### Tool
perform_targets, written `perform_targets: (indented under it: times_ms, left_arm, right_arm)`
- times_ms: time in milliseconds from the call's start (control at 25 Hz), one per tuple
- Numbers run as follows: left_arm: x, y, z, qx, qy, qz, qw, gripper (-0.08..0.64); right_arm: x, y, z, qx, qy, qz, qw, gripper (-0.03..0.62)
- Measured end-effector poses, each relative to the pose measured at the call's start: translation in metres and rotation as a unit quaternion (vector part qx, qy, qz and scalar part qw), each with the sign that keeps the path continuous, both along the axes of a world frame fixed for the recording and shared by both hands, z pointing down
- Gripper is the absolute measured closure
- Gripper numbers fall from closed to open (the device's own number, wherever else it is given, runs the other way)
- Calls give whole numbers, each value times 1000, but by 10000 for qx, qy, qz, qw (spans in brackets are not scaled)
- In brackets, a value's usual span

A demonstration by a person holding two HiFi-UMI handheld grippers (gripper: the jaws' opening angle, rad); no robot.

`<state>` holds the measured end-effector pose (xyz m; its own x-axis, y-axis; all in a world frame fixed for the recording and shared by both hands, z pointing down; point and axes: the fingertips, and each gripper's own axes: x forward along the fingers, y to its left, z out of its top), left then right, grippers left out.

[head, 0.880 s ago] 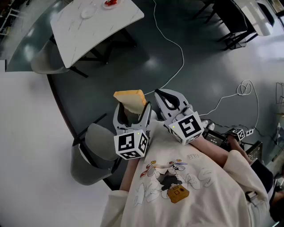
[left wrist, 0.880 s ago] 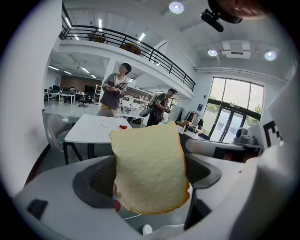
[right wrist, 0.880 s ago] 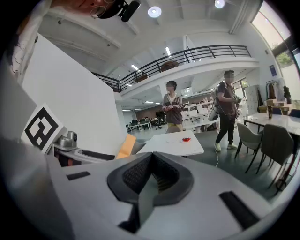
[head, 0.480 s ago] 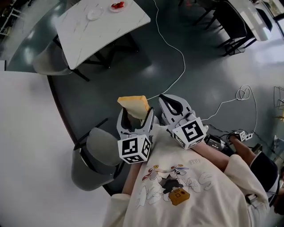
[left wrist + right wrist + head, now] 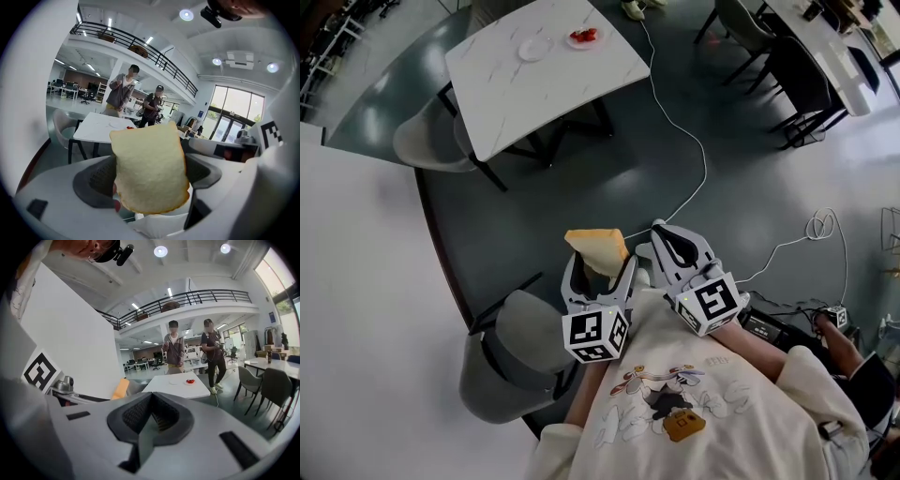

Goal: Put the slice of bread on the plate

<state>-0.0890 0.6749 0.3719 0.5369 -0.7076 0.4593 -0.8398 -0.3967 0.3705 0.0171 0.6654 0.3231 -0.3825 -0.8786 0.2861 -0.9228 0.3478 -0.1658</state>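
A slice of pale bread with a tan crust stands upright between the jaws of my left gripper, which is shut on it; the slice fills the middle of the left gripper view. My right gripper is just to its right, shut and holding nothing, its ribbed pads meeting. Both are held close to the person's chest, above the dark floor. Far ahead, a white marble table carries a bare white plate and a plate of red food.
A grey chair stands below left of the grippers, another by the table. A white cable runs across the floor. A white wall fills the left. Two people stand behind the table.
The head view has shifted: the marble table with its plates now sits lower and further right in the picture. Both grippers, with the bread still held, appear slightly lower and rightward.
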Motion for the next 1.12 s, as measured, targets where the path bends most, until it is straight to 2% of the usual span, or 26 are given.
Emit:
perform_targets:
  times_ms: [320,600,960,1120]
  left_arm:
    - [-16,-37,2,33,11,-81,10000,92]
    - [-23,-115,14,1,-107,-290,9995,92]
    - [9,-247,3,26,-185,-517,9985,92]
    - [42,-303,5,-3,-230,-379,9990,92]
  right_arm:
    - [-14,-35,8,-37,-84,-8,10000,586]
    - [-22,-121,26,-80,-372,-188,9991,586]
    - [2,-255,23,-156,-558,-498,9971,586]
    - [26,-310,19,-130,-606,-561,9965,586]
